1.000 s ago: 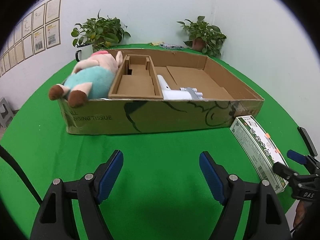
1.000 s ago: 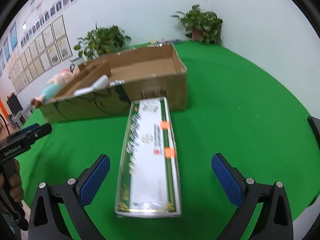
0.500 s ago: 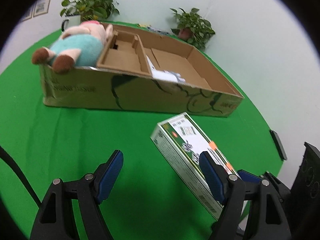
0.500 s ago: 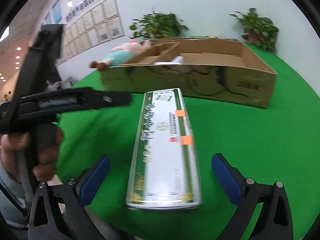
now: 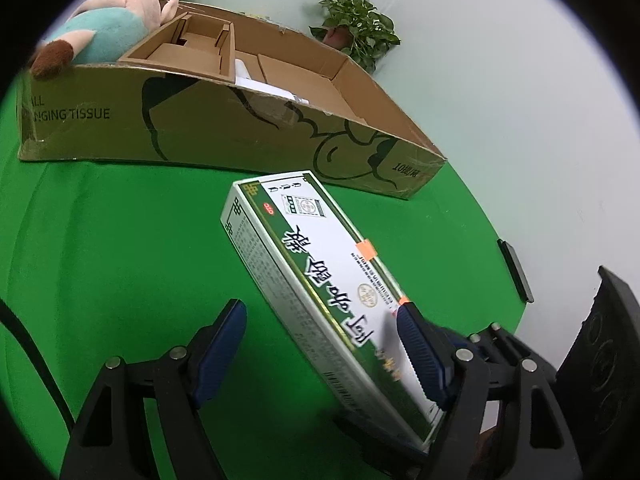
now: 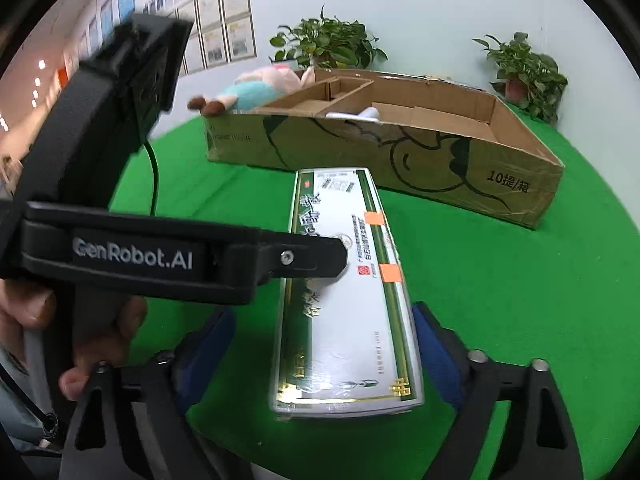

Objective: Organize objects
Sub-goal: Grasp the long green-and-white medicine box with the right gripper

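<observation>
A person is standing at a green table [image 5: 120,240], holding a two-finger claw in each hand. Nearest, the right claw [image 6: 320,360] is straddling the near end of a long white-and-green box [image 6: 344,300] lying flat on the table. Its jaws have just been closing in. The right pad is sitting against the box's right edge, while a gap is showing between the left pad and the box, so it is not gripping yet.

The left claw [image 5: 320,352] is coming in from the left over the same end of the box. Its jaws are standing wide apart; one pad is lying over the box's top, the other is hanging beside it above the cloth. It is holding nothing. The person's left hand [image 6: 80,320] is wrapping the grip.

Just beyond the box's far end, a wide, shallow carton [image 5: 240,136] is sitting across the table. A plush pig [image 5: 108,28] is lying at its left end, beside a cardboard insert [image 5: 192,48], with something white [image 5: 256,82] next to that. The carton's right part is looking bare.

Farther back, two potted plants [image 6: 328,44] are standing against the wall.

The tidying seems partly done: some things are packed, and the box is not yet lifted or stowed.
</observation>
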